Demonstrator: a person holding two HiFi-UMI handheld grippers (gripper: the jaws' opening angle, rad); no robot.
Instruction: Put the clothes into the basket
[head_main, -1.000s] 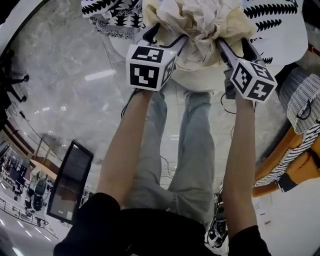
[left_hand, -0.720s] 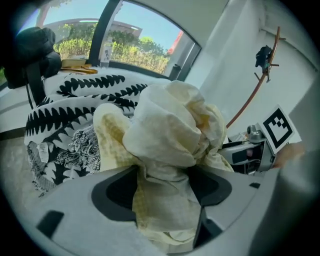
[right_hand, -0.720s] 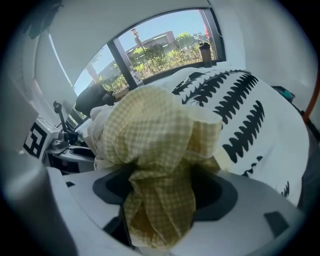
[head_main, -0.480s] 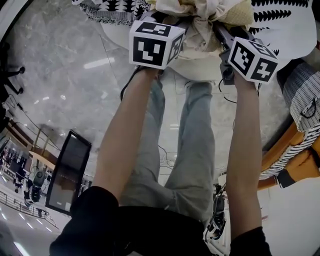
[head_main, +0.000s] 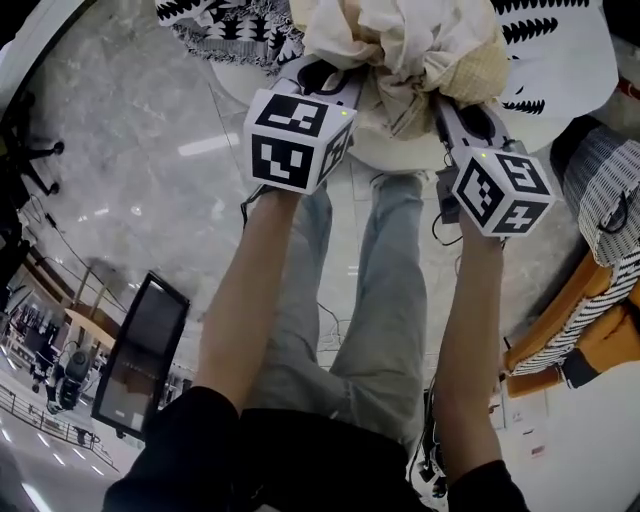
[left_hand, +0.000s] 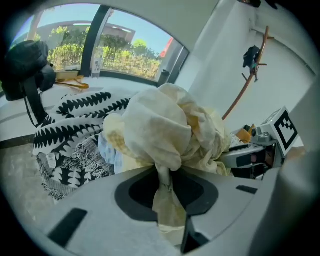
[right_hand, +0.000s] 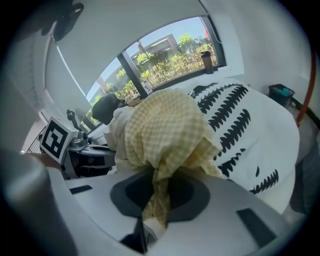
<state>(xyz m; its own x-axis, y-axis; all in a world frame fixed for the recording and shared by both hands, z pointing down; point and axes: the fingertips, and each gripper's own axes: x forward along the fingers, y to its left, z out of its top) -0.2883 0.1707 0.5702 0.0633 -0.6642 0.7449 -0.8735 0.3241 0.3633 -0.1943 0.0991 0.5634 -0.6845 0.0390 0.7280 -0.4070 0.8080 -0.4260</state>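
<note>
The bundle of clothes (head_main: 405, 45) is hanging between the two grippers just above the white table (head_main: 400, 150), a crumpled mass that is plain cream on the person's left and yellow check on the right. A second ago both pairs of jaws were standing wide around the heap as it lay on the table. Now they are closing, and each is already pinching a twisted tail of the fabric. The left gripper (left_hand: 167, 210) is squeezing a cream fold drawn down into its narrow gap, and the right gripper (right_hand: 150, 210) is doing the same with a checked fold. The bundle is also sitting higher and more gathered than before, so the grasp looks made and the lift seems to be starting, though the carry to the basket is not yet done. The bundle's long axis is running across the head view from one gripper to the other, roughly level, with its bulk bulging away from the person and its two pinched tails pointing back toward the grippers. Around it, a black-and-white patterned cloth (head_main: 235, 30) is lying on the table to the left and a white cloth with black leaf marks (head_main: 550, 50) is spreading to the right. What looks like the woven basket (head_main: 600, 190) is standing well apart at the right edge.
</note>
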